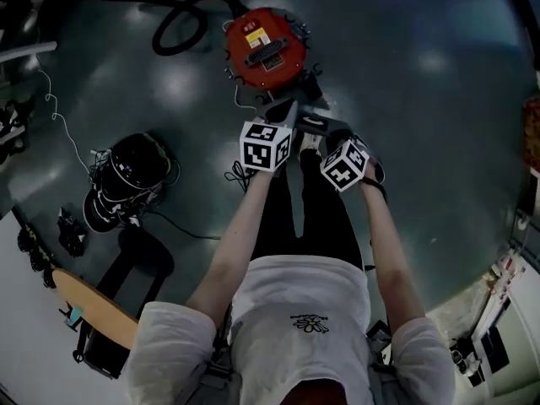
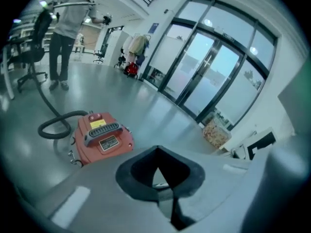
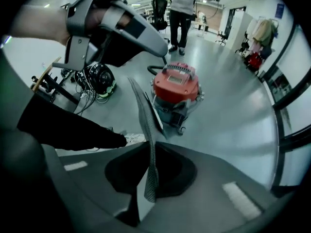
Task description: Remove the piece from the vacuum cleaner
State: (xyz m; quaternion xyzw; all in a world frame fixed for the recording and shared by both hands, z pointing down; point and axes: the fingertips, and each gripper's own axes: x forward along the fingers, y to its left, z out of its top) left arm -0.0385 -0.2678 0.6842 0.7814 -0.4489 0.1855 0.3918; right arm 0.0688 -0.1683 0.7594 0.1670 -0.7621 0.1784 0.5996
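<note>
Plainly, in the head view the red vacuum cleaner (image 1: 266,47) sits on the floor just ahead of the person, with its hose (image 1: 181,19) looped behind it. The left tongs (image 1: 285,110) and right tongs (image 1: 322,126) hang close together above its near side. The piece cannot be picked out in this dim view.

In the left gripper view the left tongs (image 2: 158,152) have their tips brought together with nothing between them. The vacuum cleaner (image 2: 102,137) lies on the floor ahead and to the left, apart from them.

In the right gripper view the right tongs (image 3: 149,178) are closed flat on the lower end of the piece (image 3: 141,106). It is a thin grey sheet with a woven mesh face, seen almost edge-on. It rises from the jaws in the air in front of the vacuum cleaner (image 3: 176,86) and is clear of it. The left tongs (image 3: 160,42) are near its top end, apparently not touching.

The sheet looks light and thin, and it may well bend or crease under a hard squeeze. Its mesh face should give decent grip, so a gentle pinch across the flat faces near one end, as now, seems right.
</note>
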